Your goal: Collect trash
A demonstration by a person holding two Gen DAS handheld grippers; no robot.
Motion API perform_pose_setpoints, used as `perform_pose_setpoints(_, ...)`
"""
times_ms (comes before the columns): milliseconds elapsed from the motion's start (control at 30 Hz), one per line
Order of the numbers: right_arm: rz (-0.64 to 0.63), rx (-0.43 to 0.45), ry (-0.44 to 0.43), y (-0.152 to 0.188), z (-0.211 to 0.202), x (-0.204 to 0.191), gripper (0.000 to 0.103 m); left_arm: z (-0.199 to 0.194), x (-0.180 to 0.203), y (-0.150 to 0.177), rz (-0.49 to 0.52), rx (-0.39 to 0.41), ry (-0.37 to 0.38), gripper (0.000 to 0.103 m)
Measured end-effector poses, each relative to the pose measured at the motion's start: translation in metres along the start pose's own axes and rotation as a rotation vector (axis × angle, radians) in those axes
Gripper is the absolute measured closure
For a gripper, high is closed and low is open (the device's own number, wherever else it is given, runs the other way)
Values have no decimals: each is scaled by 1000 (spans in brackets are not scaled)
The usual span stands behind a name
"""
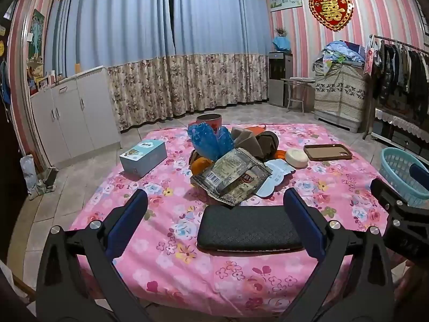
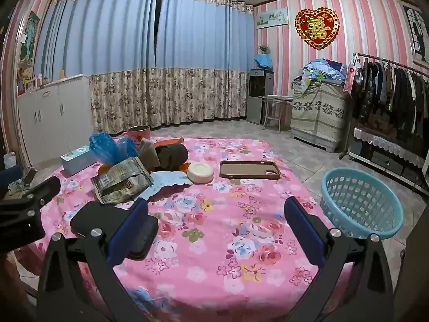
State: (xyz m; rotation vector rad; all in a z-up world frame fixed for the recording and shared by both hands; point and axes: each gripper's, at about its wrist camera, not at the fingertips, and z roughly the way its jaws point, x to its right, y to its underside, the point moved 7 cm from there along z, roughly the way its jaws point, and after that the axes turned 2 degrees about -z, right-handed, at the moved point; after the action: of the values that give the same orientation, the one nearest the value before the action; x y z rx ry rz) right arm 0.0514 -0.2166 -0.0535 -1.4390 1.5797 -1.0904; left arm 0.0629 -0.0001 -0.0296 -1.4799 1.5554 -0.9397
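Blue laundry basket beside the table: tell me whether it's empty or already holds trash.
Empty as far as visible. The blue basket sits upright on the floor, and the right wrist view shows only bare lattice wall and bottom inside; its near inner side is hidden.

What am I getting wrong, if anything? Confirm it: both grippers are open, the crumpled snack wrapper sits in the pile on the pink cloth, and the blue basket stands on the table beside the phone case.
One thing is wrong: the blue basket stands on the floor, off the table's right edge, as the right wrist view shows. The rest holds: left gripper and right gripper are open, the snack wrapper sits in the pile.
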Motion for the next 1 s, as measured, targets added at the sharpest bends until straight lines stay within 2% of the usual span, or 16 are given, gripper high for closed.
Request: perform_pose_setpoints(1000,-10,18,17,-5,-3,4,4,6,-10,-7,6,-4,-13,5)
